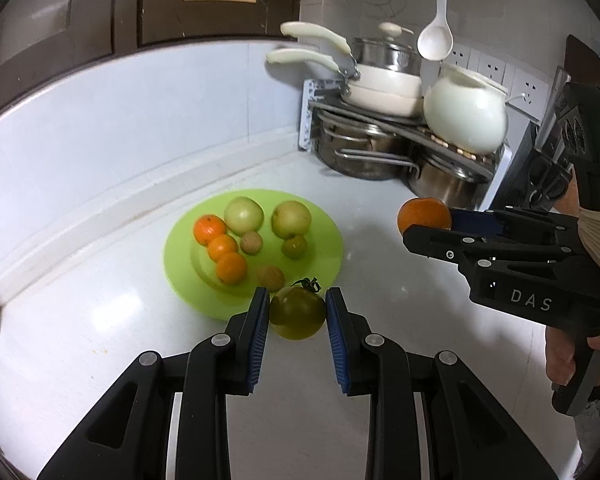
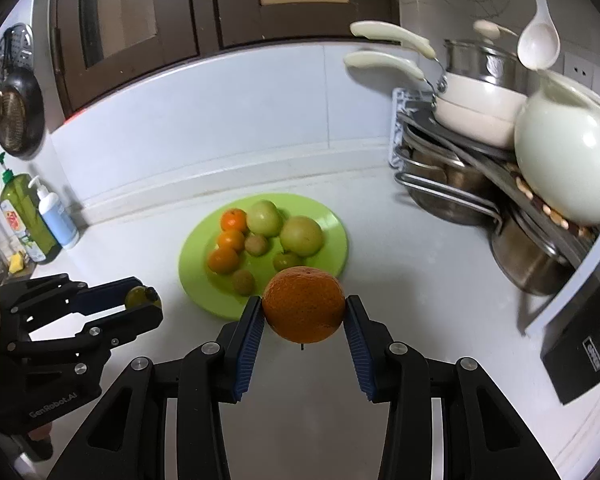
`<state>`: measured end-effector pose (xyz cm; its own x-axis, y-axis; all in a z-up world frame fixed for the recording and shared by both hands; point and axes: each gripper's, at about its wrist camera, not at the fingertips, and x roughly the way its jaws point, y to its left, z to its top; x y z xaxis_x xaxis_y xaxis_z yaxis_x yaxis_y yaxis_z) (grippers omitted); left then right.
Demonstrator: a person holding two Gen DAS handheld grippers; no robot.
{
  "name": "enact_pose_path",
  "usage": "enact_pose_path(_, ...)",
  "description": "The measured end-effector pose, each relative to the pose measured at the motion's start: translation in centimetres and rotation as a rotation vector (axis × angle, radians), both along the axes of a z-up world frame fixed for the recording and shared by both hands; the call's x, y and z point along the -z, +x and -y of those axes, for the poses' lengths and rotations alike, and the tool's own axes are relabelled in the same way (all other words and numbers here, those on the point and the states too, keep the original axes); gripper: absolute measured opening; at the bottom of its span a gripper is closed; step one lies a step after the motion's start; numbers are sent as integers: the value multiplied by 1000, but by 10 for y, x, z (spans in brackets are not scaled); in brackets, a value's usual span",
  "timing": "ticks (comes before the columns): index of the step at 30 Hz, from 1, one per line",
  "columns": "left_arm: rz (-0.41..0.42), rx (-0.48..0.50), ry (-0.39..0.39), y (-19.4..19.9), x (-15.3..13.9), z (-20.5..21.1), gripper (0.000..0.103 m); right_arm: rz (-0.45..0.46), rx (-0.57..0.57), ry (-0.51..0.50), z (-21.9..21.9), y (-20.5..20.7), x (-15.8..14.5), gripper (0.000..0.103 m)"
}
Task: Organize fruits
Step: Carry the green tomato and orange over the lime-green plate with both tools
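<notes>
Two fruits held above counter: left gripper point(image 1: 297, 312) pinches green tomato point(image 1: 297, 313) near plate point(image 1: 180, 248) edge; right gripper point(image 2: 303, 320) pinches orange point(image 2: 303, 304). Lower each onto bare plate spot, release gently, avoid nudging neighbours.

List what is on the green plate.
On the green plate: three small oranges, two pale green fruits, a small green fruit and two brownish ones. The held orange hides the plate's near edge.

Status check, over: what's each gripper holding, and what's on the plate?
Left gripper shut on green tomato. Right gripper shut on orange. Green plate already loaded with fruit. Nothing blocking it.
</notes>
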<state>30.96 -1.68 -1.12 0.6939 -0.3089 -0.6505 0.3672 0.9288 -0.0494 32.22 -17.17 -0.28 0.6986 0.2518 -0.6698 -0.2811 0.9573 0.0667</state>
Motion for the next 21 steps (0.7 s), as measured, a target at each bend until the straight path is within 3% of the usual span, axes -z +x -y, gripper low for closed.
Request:
enact_pose_path(13,56,-19,14,37,-22,-21,29,39,-33,13,-27,34,-17,42)
enact_pose_path(21,53,-30,40,72,-21,-30,29,22,-65,8,-44,69,-10,42)
